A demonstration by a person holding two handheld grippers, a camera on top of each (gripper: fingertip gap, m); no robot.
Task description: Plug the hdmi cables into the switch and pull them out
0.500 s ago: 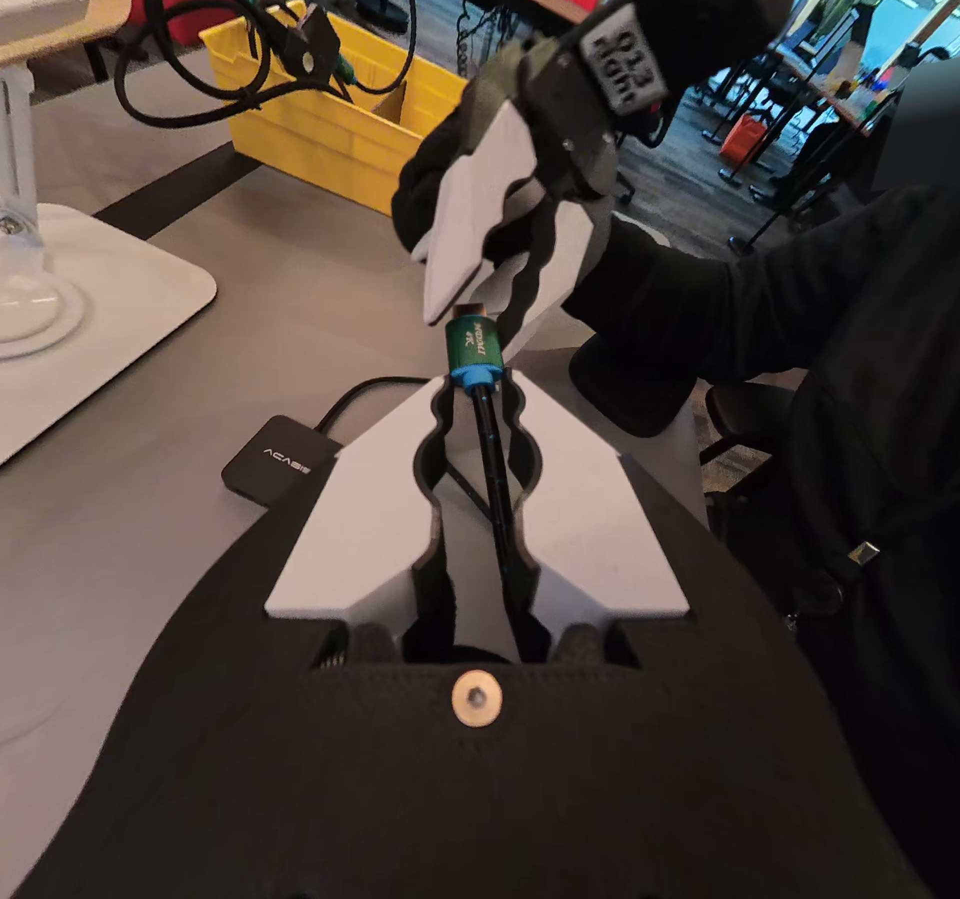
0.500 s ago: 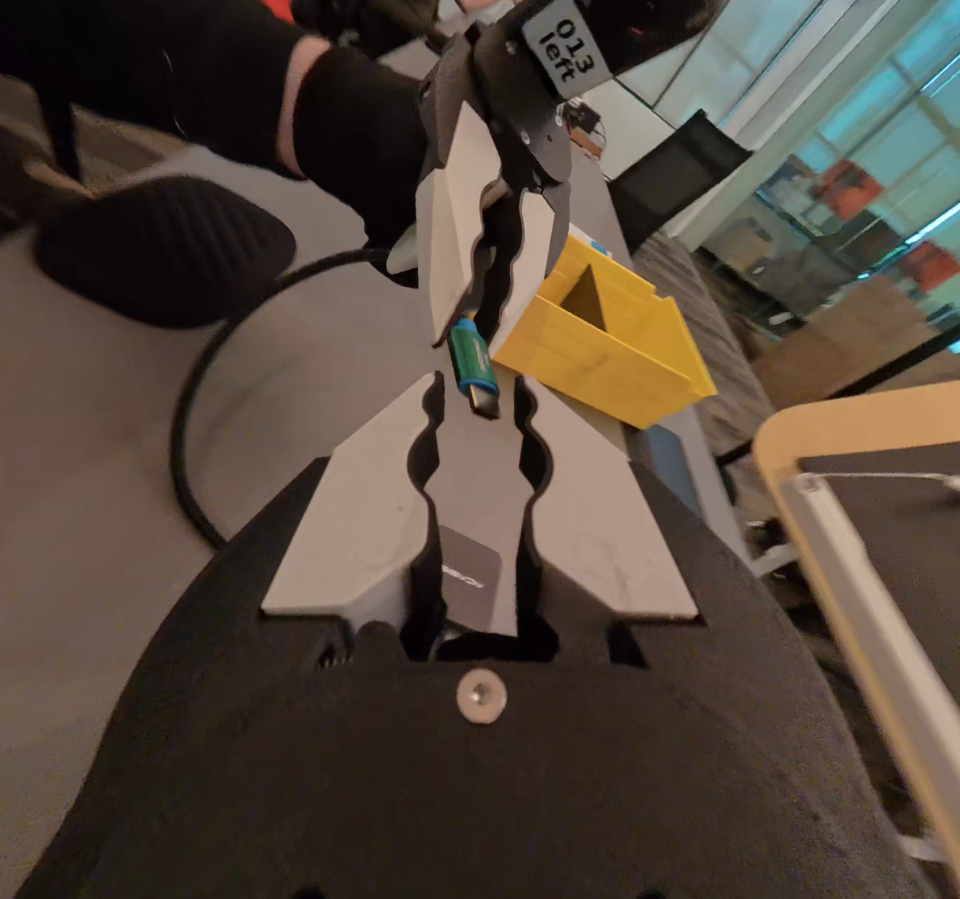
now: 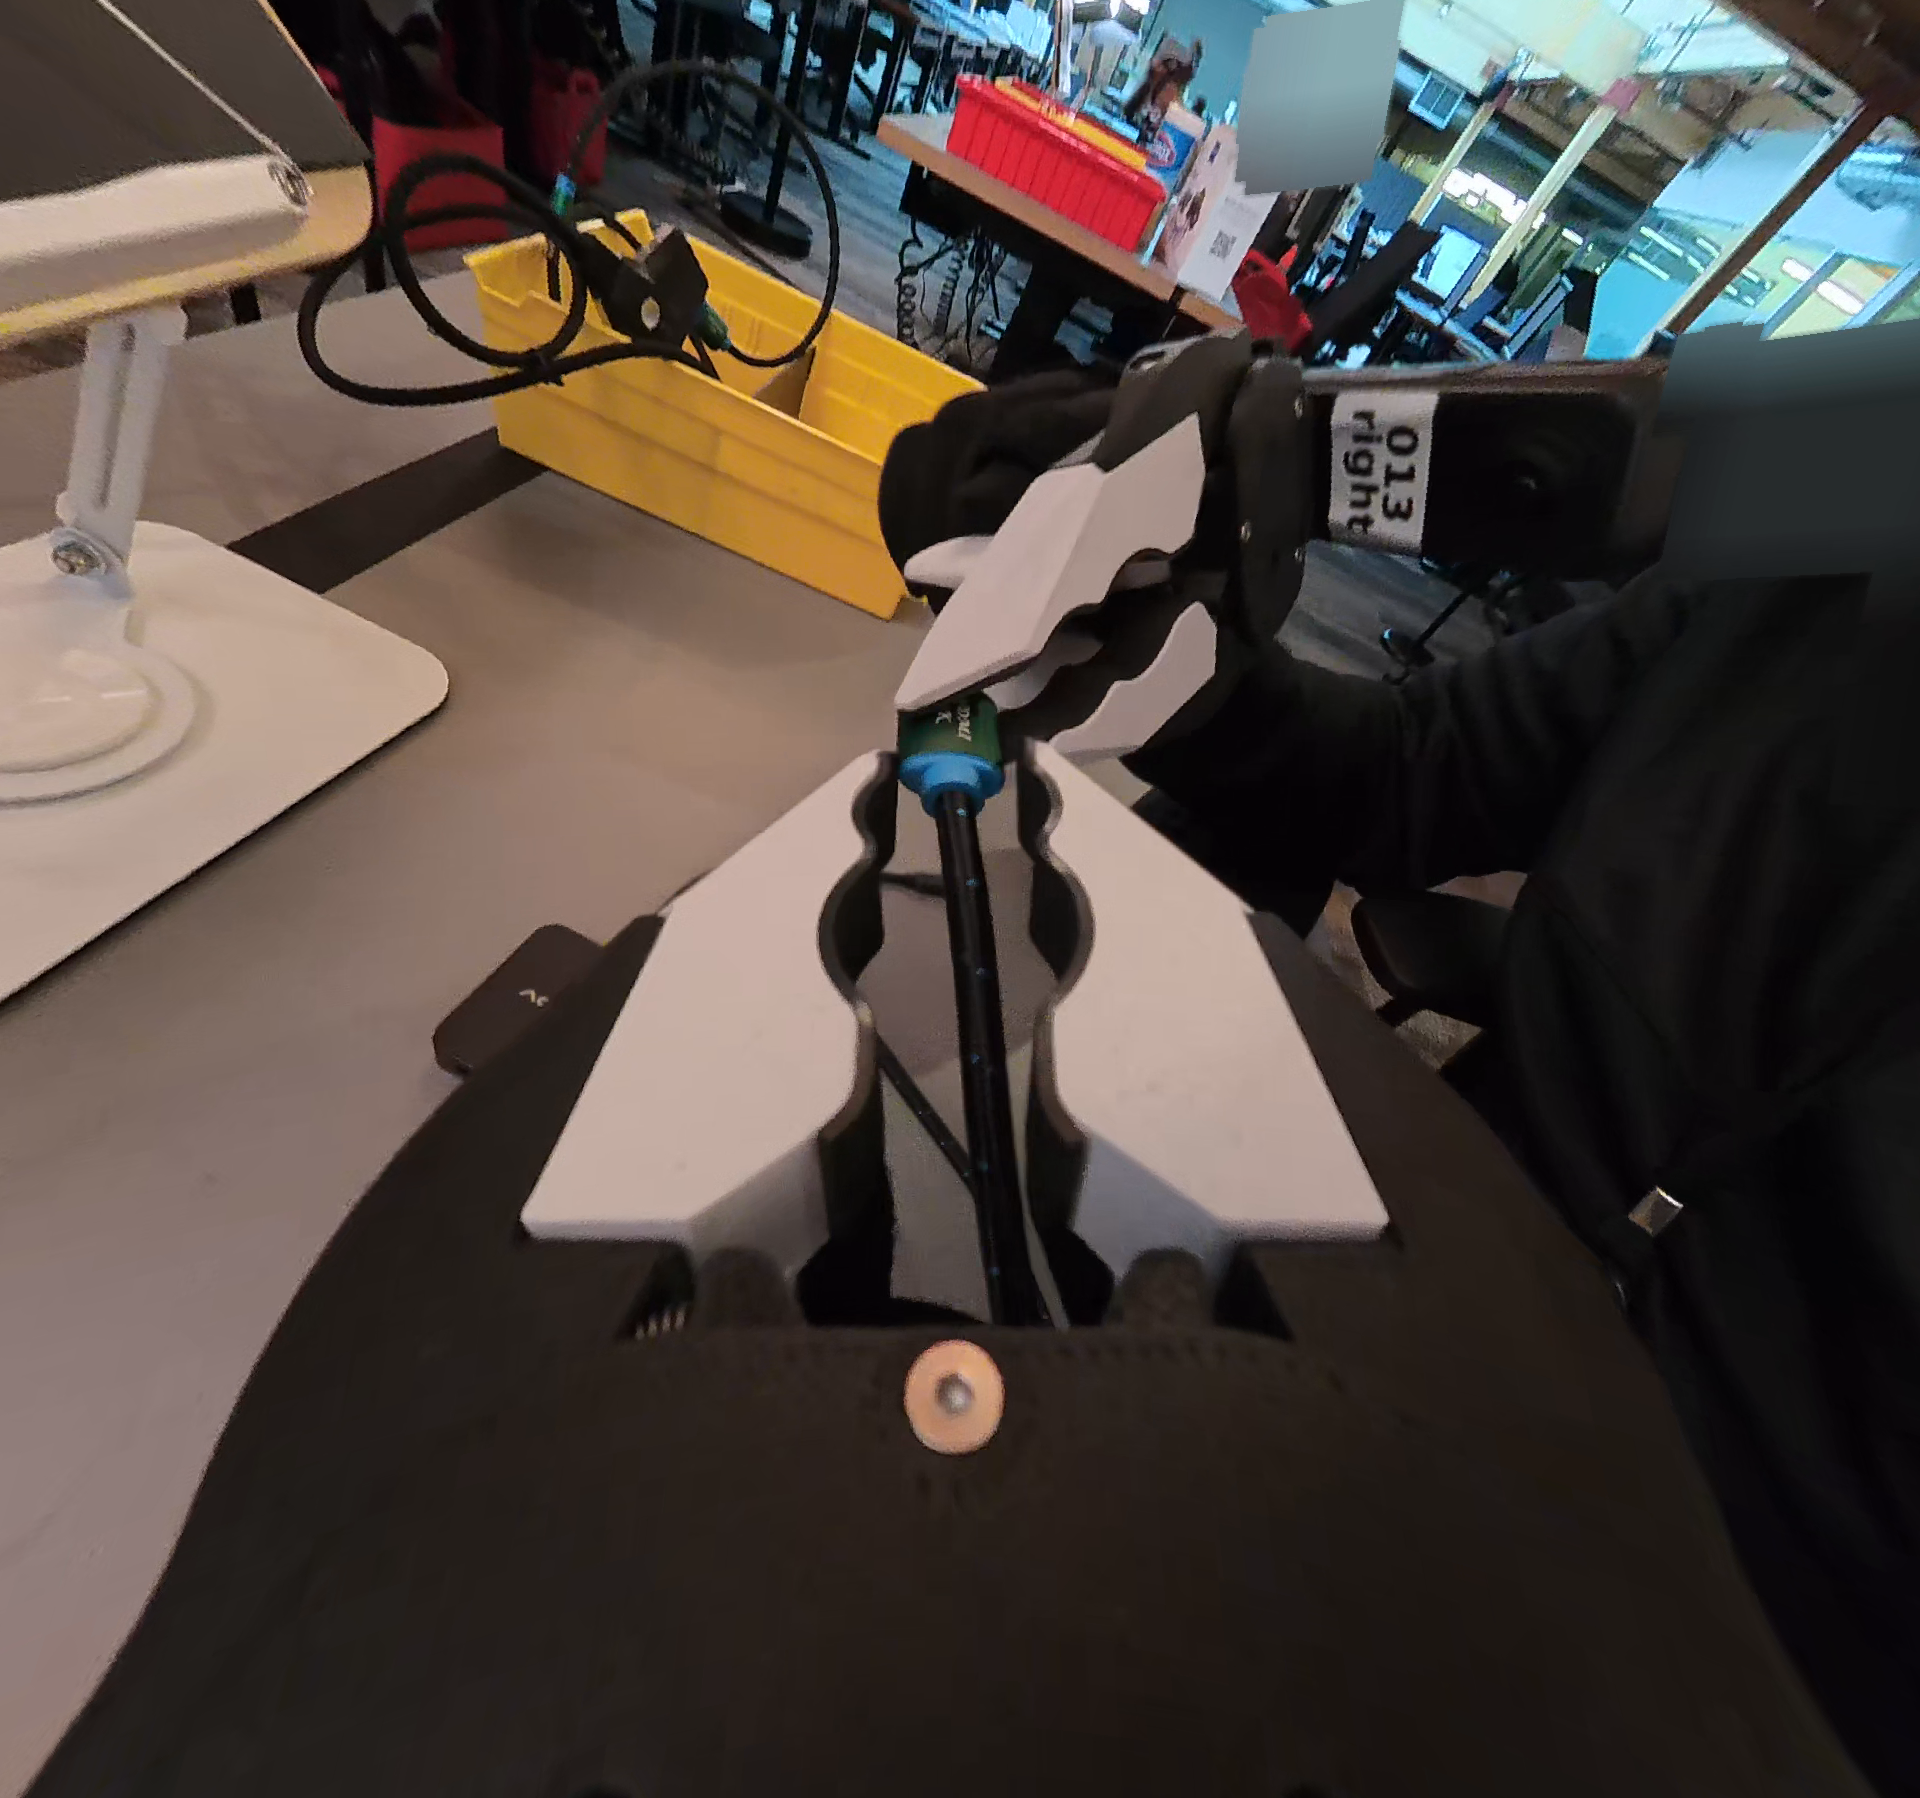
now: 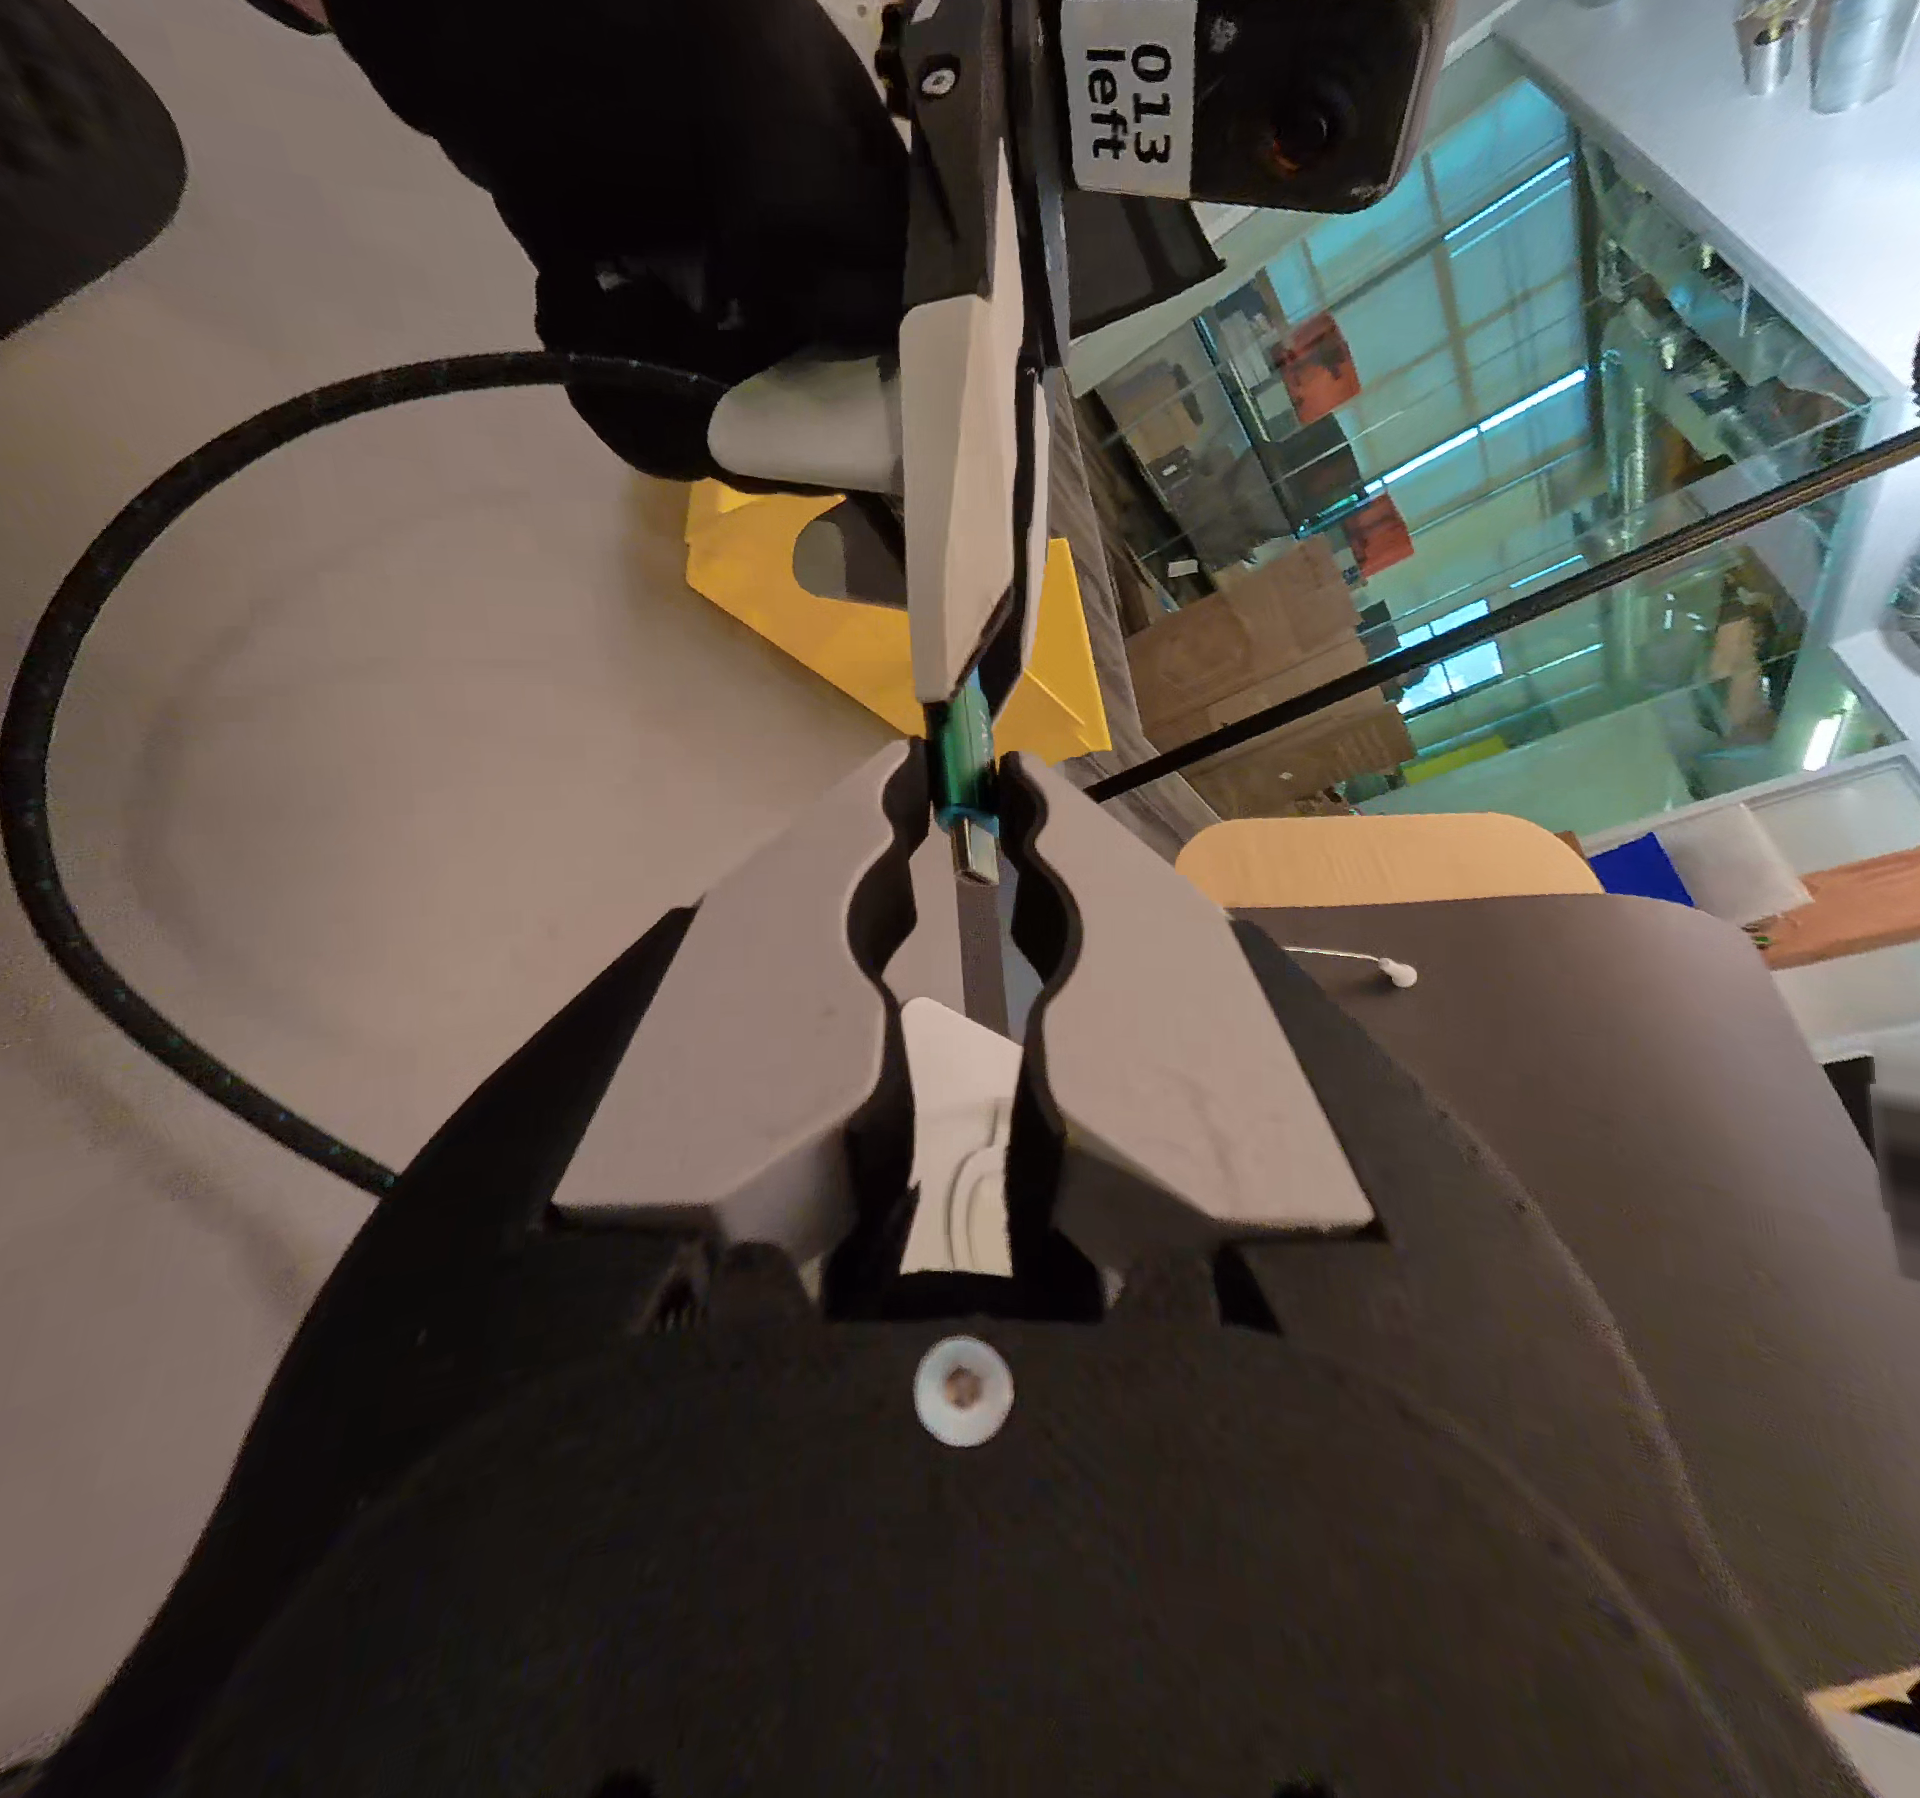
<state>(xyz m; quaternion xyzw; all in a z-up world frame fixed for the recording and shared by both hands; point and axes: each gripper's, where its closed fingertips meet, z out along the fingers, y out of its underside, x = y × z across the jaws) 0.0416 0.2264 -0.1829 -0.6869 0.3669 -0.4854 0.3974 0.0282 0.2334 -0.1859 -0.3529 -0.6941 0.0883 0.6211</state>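
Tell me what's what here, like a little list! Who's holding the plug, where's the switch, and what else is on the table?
plug: green and blue, up in the air, metal tip bare, not in the switch
left gripper: closed on the plug's cable end
right gripper: looks closed on the plug's tip end
cable: black, runs back through the left gripper
switch: small black box flat on the table, partly hidden behind the left gripper
bin: yellow, at the table's far side
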